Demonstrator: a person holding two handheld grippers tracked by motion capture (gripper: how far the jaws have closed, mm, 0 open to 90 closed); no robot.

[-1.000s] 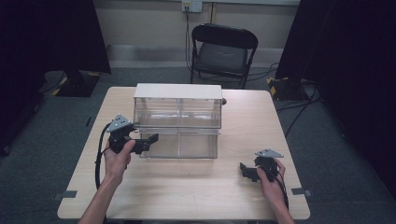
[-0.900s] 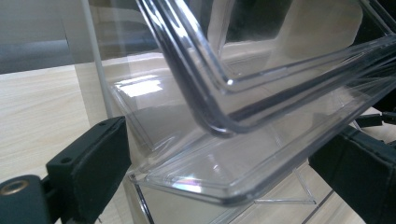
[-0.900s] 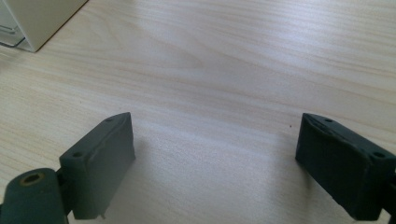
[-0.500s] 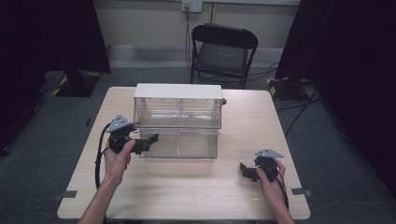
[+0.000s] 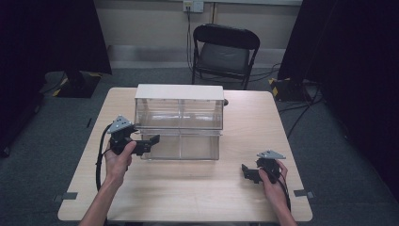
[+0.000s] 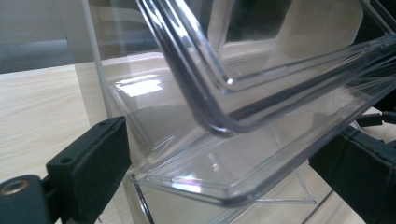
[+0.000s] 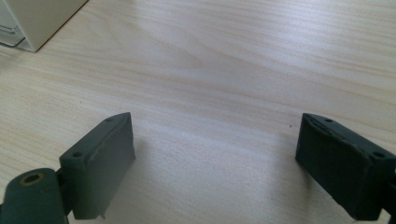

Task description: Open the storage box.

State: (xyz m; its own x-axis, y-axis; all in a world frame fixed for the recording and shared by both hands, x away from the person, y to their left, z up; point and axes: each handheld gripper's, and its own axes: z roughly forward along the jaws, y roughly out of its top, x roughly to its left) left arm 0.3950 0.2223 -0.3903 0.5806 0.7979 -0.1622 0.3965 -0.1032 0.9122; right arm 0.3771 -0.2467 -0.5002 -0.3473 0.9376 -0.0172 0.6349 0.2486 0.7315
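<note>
A clear plastic drawer box with a white top stands in the middle of the wooden table. My left gripper is held at the box's lower left front. Its jaws stand wide apart, one on each side of the clear drawer's rim, without pinching it. My right gripper rests low over the table near the right front. It is open with bare wood between its fingers. The box's white corner sits far off to its upper left.
A black folding chair stands beyond the far edge of the table. Dark curtains flank the room and cables lie on the grey floor at right. Bare wood spreads in front of the box and between the two hands.
</note>
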